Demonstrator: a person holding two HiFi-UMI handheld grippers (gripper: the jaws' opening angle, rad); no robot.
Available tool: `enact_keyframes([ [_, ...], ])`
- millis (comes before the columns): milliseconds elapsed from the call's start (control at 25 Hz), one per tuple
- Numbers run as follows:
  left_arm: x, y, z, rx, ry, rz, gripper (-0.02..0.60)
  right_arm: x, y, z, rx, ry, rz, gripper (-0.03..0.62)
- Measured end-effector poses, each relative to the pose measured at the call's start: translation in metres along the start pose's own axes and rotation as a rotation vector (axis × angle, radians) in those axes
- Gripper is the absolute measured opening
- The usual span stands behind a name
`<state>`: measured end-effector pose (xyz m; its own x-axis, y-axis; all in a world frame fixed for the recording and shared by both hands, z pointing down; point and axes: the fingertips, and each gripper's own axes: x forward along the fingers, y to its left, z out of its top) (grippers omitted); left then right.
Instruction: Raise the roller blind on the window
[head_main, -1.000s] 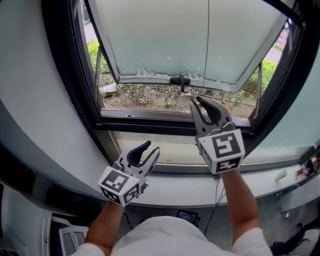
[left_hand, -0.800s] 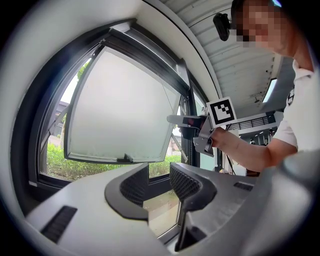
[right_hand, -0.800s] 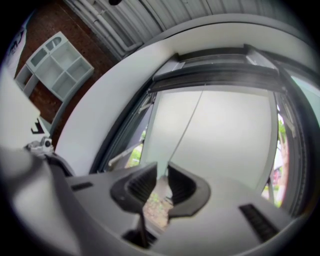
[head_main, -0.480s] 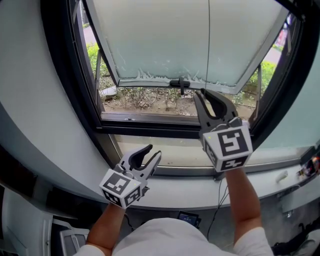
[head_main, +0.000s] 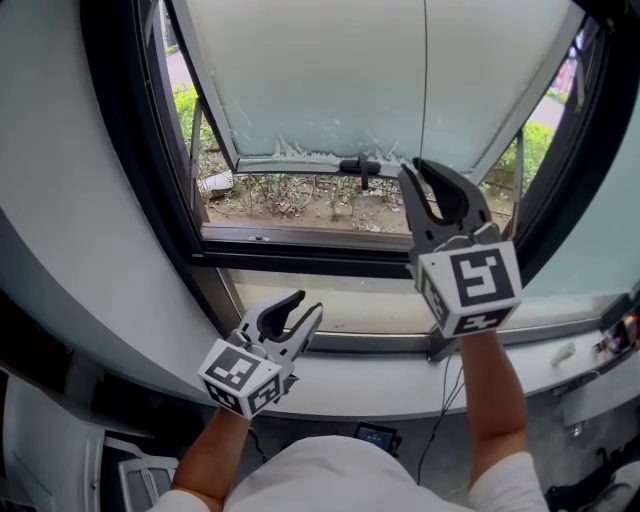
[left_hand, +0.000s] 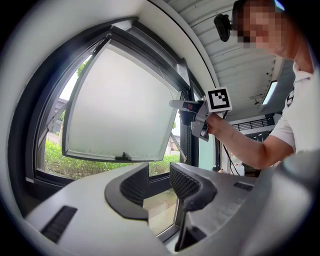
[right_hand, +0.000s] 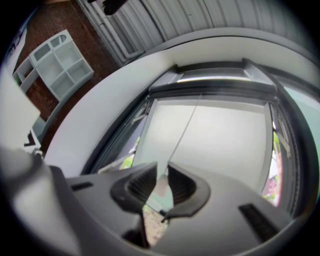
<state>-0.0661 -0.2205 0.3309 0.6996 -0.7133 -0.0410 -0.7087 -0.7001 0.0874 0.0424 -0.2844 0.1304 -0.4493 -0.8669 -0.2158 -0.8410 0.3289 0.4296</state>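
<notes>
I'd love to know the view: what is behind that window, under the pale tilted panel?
Through the gap under the pale panel you can see bare soil, twiggy plants and green shrubs. Whatever lies behind the panel itself is hidden, because it is not see-through.

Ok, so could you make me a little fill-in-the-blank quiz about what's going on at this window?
1. The right gripper is closed on the pale pull of a thin hanging ____.
2. The left gripper has its jaws ____, with nothing between them.
3. In the head view, the ____ gripper is the higher one.
4. The window has its black handle at its ____ edge.
Missing words: cord; open; right; bottom.
</notes>
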Motion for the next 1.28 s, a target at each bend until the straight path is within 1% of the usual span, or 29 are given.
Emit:
enact_keyframes([
  [200,0.0,-0.002,0.0,-0.001,-0.001,-0.001,0.144,-0.002,-0.007,0.015,-0.016,-0.025,-0.012,0.072],
  [440,0.0,-0.001,-0.001,-0.004,0.002,-0.003,0.144,-0.003,-0.015,0.021,-0.033,-0.034,-0.028,0.072],
  [600,0.0,-0.003,-0.003,-0.006,0.009,-0.006,0.144,-0.006,-0.024,0.03,-0.032,-0.059,-0.053,0.074],
  [840,0.0,-0.003,-0.003,-0.012,0.01,-0.007,0.144,-0.009,-0.031,0.041,-0.043,-0.076,-0.064,0.073],
  [1120,-0.001,-0.005,-0.005,-0.022,0.016,-0.013,0.144,-0.008,-0.033,0.044,-0.058,-0.073,-0.076,0.074],
  [1280,-0.002,-0.005,-0.004,-0.021,0.013,-0.014,0.144,-0.011,-0.034,0.047,-0.068,-0.093,-0.088,0.074],
])
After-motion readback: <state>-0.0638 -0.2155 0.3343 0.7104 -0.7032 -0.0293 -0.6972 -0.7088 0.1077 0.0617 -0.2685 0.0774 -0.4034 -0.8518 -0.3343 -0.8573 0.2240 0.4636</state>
